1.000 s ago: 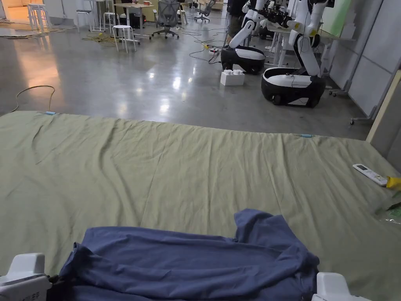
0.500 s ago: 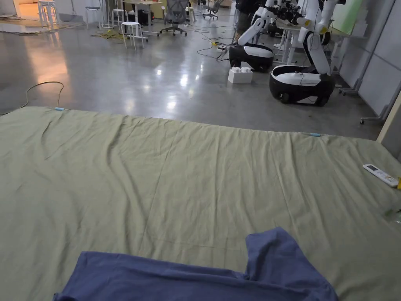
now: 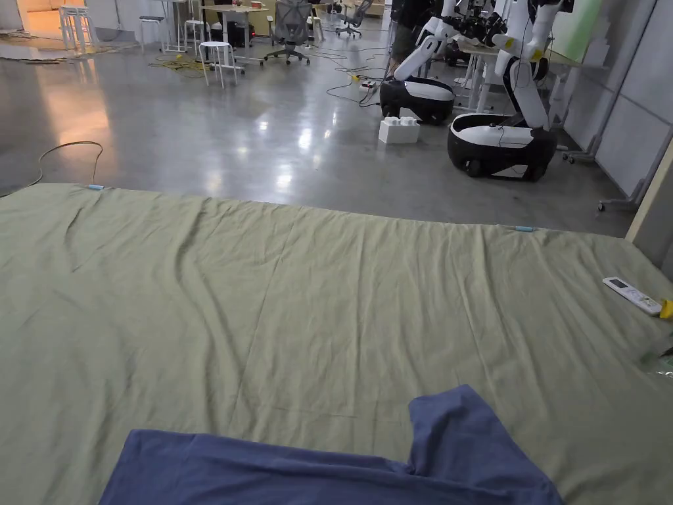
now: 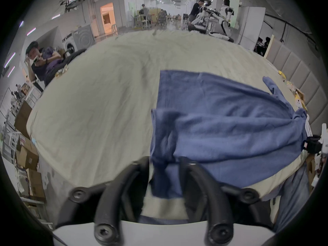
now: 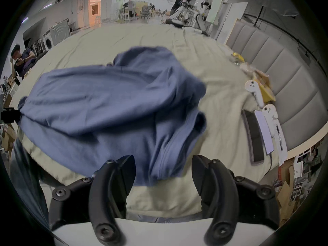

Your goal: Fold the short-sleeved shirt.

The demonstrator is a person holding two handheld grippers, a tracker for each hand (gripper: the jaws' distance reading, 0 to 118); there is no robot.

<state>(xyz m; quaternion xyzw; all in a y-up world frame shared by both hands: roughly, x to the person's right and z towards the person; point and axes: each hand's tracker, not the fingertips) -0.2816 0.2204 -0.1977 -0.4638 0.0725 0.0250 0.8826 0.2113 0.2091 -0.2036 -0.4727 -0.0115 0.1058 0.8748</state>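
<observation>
A blue short-sleeved shirt (image 3: pixel 328 470) lies on the green sheet (image 3: pixel 296 296) at the near edge, one sleeve pointing away from me. In the left gripper view the shirt (image 4: pixel 230 116) is bunched at its left corner, and my left gripper (image 4: pixel 164 163) is shut on that bunch. Farther off, at the shirt's other end, is the right gripper (image 4: pixel 315 145). In the right gripper view my right gripper (image 5: pixel 164 161) stands open with the jaws wide apart, and a blurred, loose fold of the shirt (image 5: pixel 106 99) hangs between them. The left gripper (image 5: pixel 8 116) pulls the far corner to a point.
A white remote (image 3: pixel 632 294) lies near the sheet's right edge. Two white controllers (image 5: pixel 253 91), a phone and a dark case (image 5: pixel 253 136) lie by the grey padded panel (image 5: pixel 284 81). Wheeled robots (image 3: pixel 499 141) stand on the floor beyond. A person (image 4: pixel 42 60) sits at the far left.
The shirt has slid toward the near edge and lies flatter. The white gripper bodies seen at the bottom corners a second ago have dropped out of the head view.
</observation>
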